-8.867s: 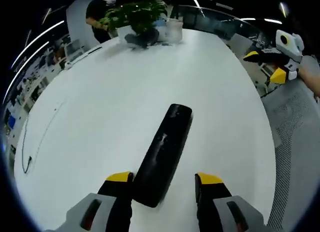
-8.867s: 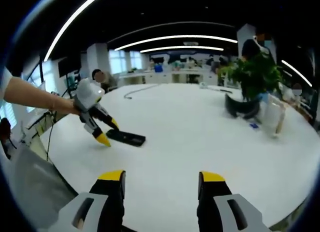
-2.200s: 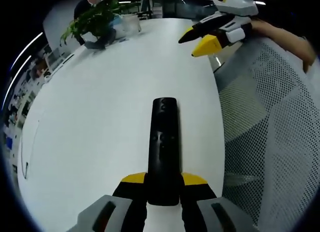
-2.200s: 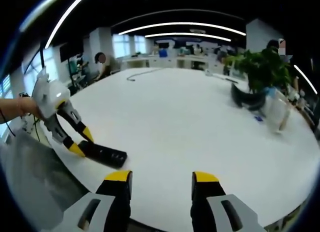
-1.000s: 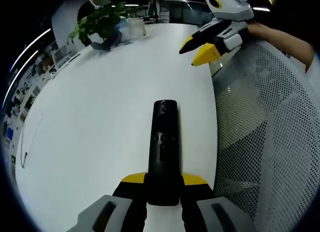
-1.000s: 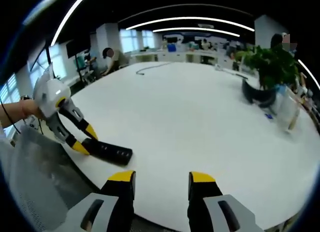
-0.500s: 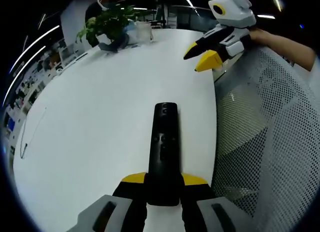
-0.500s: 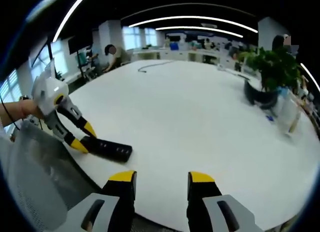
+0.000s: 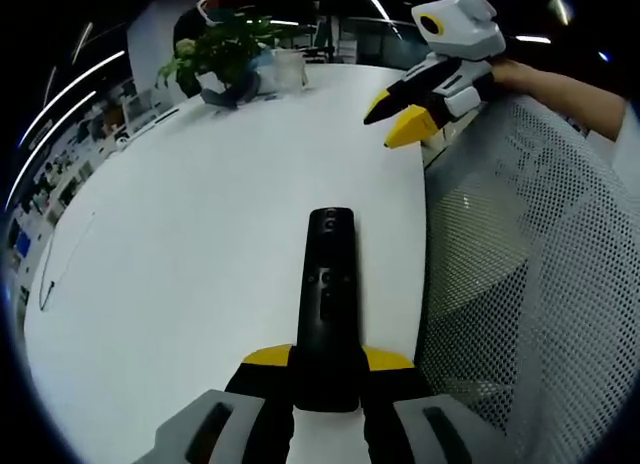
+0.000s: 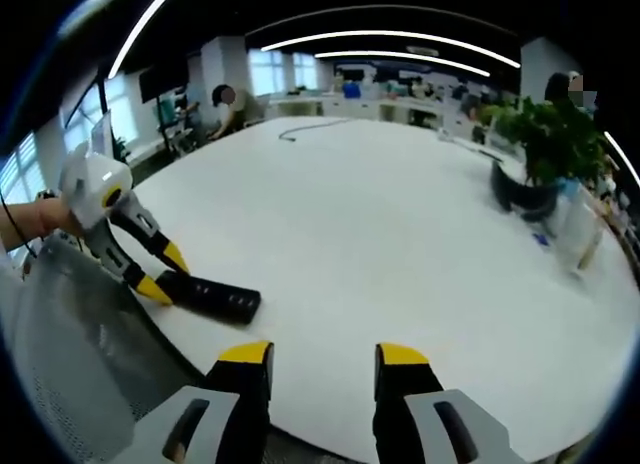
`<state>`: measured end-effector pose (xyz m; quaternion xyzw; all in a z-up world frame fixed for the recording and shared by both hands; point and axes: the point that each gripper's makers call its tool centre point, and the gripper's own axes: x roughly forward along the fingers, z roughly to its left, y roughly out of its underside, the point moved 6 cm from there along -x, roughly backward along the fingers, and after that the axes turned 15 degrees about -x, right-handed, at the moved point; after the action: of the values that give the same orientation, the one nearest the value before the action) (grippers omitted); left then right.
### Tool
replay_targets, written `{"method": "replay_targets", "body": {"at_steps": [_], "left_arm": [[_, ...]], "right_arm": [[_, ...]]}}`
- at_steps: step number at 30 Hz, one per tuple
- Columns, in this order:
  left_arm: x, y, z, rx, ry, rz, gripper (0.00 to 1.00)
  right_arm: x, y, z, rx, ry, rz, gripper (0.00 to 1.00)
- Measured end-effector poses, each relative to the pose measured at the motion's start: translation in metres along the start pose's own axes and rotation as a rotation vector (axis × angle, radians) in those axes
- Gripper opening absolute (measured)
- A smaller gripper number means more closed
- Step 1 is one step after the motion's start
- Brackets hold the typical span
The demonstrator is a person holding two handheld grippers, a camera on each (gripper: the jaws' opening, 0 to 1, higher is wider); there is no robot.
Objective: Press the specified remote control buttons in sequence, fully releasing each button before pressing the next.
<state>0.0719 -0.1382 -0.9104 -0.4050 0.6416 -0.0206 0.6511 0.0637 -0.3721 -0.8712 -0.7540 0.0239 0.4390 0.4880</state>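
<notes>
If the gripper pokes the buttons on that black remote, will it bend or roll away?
Probably neither. The long black remote control looks stiff and flat, lying on the white table, so rolling seems unlikely. The left gripper clamps its near end, likely stopping slides.

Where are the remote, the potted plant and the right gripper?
remote [image 9: 326,294], left gripper view, on its button face.
potted plant [image 10: 548,144], right gripper view, on the leaves.
right gripper [image 9: 393,118], left gripper view, between its yellow tips.

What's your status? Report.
Left gripper shut on remote, flat on table. Right gripper open, empty, off the buttons. Nothing blocking.
</notes>
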Motion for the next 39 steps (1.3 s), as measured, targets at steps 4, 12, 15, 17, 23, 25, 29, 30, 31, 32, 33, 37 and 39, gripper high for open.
{"method": "replay_targets", "body": {"at_steps": [4, 12, 15, 17, 23, 25, 29, 30, 31, 32, 33, 37, 39], "left_arm": [[-0.001, 0.002, -0.001, -0.002, 0.003, -0.004, 0.24], [-0.003, 0.005, -0.003, -0.009, 0.004, -0.02, 0.24], [-0.004, 0.007, -0.003, -0.014, 0.004, -0.035, 0.24], [-0.004, 0.008, -0.003, -0.014, 0.008, -0.051, 0.24], [-0.004, 0.011, -0.002, -0.014, 0.022, -0.094, 0.24], [-0.004, 0.011, -0.002, -0.013, 0.024, -0.103, 0.24], [-0.004, 0.012, -0.001, -0.005, 0.034, -0.122, 0.24], [-0.004, 0.013, -0.001, -0.004, 0.039, -0.129, 0.24], [-0.005, 0.014, 0.0, 0.0, 0.044, -0.14, 0.24], [-0.005, 0.014, 0.0, 0.002, 0.048, -0.146, 0.24], [-0.005, 0.015, 0.0, 0.004, 0.055, -0.156, 0.24], [-0.005, 0.015, 0.0, 0.026, 0.076, -0.162, 0.24], [-0.004, 0.015, 0.0, 0.04, 0.087, -0.163, 0.24]], "right_arm": [[0.001, 0.0, 0.003, -0.031, -0.009, 0.018, 0.38], [0.005, -0.001, 0.01, -0.075, -0.051, 0.04, 0.38], [0.006, -0.002, 0.015, -0.092, -0.079, 0.044, 0.38], [0.007, -0.003, 0.018, -0.115, -0.094, 0.048, 0.38], [0.009, -0.006, 0.028, -0.178, -0.147, 0.055, 0.36], [0.009, -0.006, 0.032, -0.203, -0.182, 0.056, 0.33], [0.009, -0.012, 0.039, -0.316, -0.2, 0.064, 0.29], [0.009, -0.014, 0.042, -0.329, -0.207, 0.061, 0.28], [0.009, -0.014, 0.043, -0.337, -0.213, 0.06, 0.27], [0.009, -0.016, 0.045, -0.358, -0.225, 0.058, 0.26], [0.009, -0.016, 0.047, -0.365, -0.231, 0.059, 0.26], [0.008, -0.017, 0.051, -0.391, -0.265, 0.075, 0.25], [0.009, -0.018, 0.052, -0.401, -0.278, 0.08, 0.24]]}}
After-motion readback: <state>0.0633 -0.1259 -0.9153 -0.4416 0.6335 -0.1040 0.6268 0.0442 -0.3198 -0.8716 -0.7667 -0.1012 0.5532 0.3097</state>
